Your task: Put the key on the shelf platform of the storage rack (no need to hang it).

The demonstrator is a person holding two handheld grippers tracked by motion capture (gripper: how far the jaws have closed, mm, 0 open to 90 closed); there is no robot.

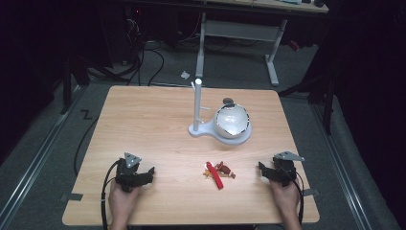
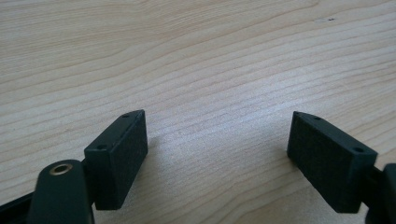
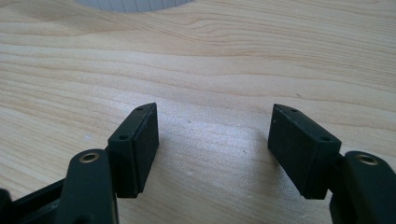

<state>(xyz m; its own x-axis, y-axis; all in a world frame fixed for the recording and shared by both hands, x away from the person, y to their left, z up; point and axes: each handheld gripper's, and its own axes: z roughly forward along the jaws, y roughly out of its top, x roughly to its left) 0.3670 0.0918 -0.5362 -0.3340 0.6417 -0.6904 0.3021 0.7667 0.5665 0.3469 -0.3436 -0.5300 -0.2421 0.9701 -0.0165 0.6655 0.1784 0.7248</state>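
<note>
Fingers (image 2: 119, 156) of left gripper (image 1: 148, 173): apart, nothing between, bare table (image 2: 196, 56) beneath. Right gripper (image 1: 263, 170): jaws likewise apart, empty. Task's thing: small red-and-brown toy pile (image 1: 219, 172), lower centre of the high view, between both grippers, touching neither. Bowl (image 1: 232, 121) on white stand (image 1: 197, 115) above it. Advice: approach low, straddle one piece, close squarely. Hands rest at the near edge, grippers angled inward.

Light wooden table (image 1: 143, 124). White stand (image 1: 197, 108) with upright post near the far centre; a white bowl (image 1: 231, 121) sits on its base. Grey carpet floor (image 1: 43, 158) around, a second desk's frame (image 1: 239, 33) behind.
</note>
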